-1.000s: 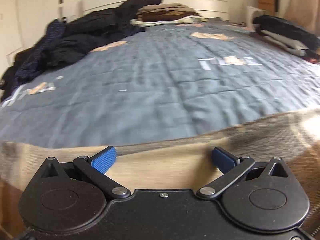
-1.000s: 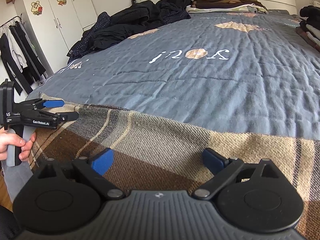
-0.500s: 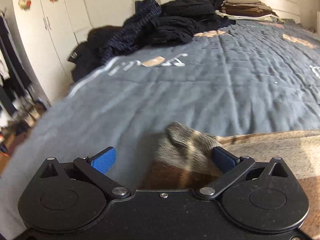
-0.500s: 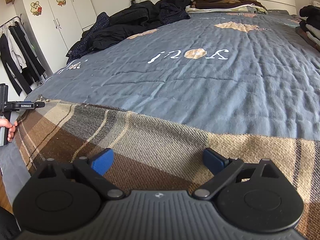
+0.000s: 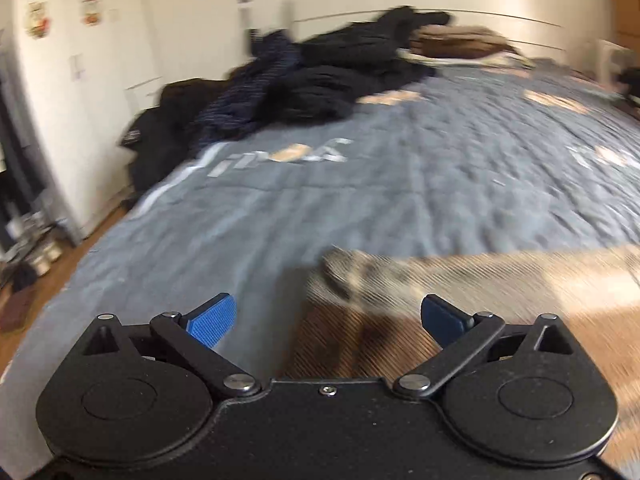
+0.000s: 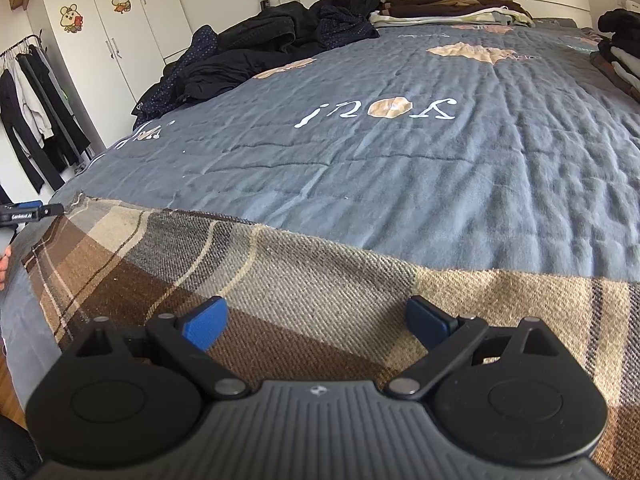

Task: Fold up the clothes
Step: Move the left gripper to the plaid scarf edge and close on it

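A brown, beige and grey plaid garment (image 6: 280,280) lies spread flat along the near edge of the bed. My right gripper (image 6: 316,316) hovers open just over its middle, with the pads apart and nothing pinched. My left gripper (image 5: 326,312) is at the garment's left corner (image 5: 352,276). Its jaws are closing while still wide, the blurred corner lies between them, and the pads do not press on it. In the right wrist view the left gripper (image 6: 30,214) shows at the far left edge, beside that corner, held by a hand (image 6: 3,264).
The grey-blue quilt (image 6: 400,180) covers the bed. A heap of dark clothes (image 6: 248,52) lies at its far left, a folded stack (image 6: 448,4) sits by the headboard, and another stack (image 6: 620,52) is at the right edge. A white wardrobe (image 6: 100,40) and hanging clothes (image 6: 28,100) stand on the left.
My left gripper has moved left along the garment to its left corner, and its view has swung with it. The right gripper has stayed where it was.
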A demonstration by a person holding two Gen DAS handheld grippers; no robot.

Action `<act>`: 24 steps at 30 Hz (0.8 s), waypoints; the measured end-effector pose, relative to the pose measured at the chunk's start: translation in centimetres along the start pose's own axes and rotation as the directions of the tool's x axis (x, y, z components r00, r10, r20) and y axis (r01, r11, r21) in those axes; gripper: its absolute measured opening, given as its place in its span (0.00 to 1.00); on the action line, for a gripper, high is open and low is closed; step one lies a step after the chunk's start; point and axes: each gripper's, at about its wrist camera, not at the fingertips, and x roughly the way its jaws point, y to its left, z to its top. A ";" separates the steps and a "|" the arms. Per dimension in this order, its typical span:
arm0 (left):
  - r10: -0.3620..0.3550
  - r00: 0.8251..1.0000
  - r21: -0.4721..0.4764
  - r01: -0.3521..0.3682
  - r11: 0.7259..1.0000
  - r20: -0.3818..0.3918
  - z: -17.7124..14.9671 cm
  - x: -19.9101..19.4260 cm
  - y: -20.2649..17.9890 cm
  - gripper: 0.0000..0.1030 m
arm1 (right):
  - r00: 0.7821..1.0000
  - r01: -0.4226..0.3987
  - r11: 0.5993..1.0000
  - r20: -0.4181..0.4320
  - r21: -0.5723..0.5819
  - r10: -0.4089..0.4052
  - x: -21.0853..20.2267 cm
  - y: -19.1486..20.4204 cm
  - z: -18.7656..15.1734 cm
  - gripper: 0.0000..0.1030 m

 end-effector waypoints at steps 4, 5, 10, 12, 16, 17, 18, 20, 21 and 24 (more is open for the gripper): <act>0.024 1.000 -0.006 -0.024 1.000 0.005 -2.1 -1.7 1.7 0.71 | 1.000 0.006 1.000 -0.003 -0.003 -0.006 0.1 0.1 0.1 0.94; 0.037 0.999 -0.028 -0.036 0.999 0.007 -2.2 -1.9 2.5 0.70 | 1.000 0.007 1.000 -0.004 -0.005 -0.008 0.1 0.2 0.1 0.94; 0.068 0.998 -0.083 -0.067 0.994 0.006 0.0 -0.2 4.5 0.68 | 1.000 0.017 1.000 -0.005 -0.018 -0.017 0.1 0.3 0.0 0.94; 0.026 1.000 -0.081 -0.027 0.996 -0.010 1.0 1.2 4.4 0.60 | 1.000 0.021 1.000 -0.006 -0.022 -0.021 0.2 0.4 0.0 0.94; -0.057 0.994 -0.066 0.051 0.997 -0.092 2.4 4.4 3.7 0.36 | 1.000 0.027 0.999 -0.008 -0.032 -0.028 0.4 0.6 0.0 0.94; -0.073 0.990 -0.075 0.065 0.995 -0.117 2.5 5.1 3.7 0.36 | 1.000 0.027 0.999 -0.008 -0.033 -0.028 0.4 0.6 0.0 0.95; -0.093 0.986 -0.088 0.081 0.993 -0.137 2.4 5.6 3.7 0.36 | 1.000 0.027 0.999 -0.009 -0.035 -0.027 0.4 0.6 0.0 0.96; -0.106 0.982 -0.089 0.092 0.992 -0.155 2.1 6.1 3.7 0.36 | 1.000 0.028 0.999 -0.010 -0.038 -0.028 0.4 0.7 0.0 0.96; -0.110 0.982 -0.087 0.097 0.991 -0.155 2.0 6.2 3.7 0.29 | 1.000 0.029 0.999 -0.010 -0.040 -0.029 0.4 0.7 0.0 0.96; -0.096 0.985 -0.098 0.083 0.992 -0.144 2.2 5.8 4.0 0.05 | 0.999 0.031 0.999 -0.011 -0.044 -0.031 0.5 0.8 0.0 0.97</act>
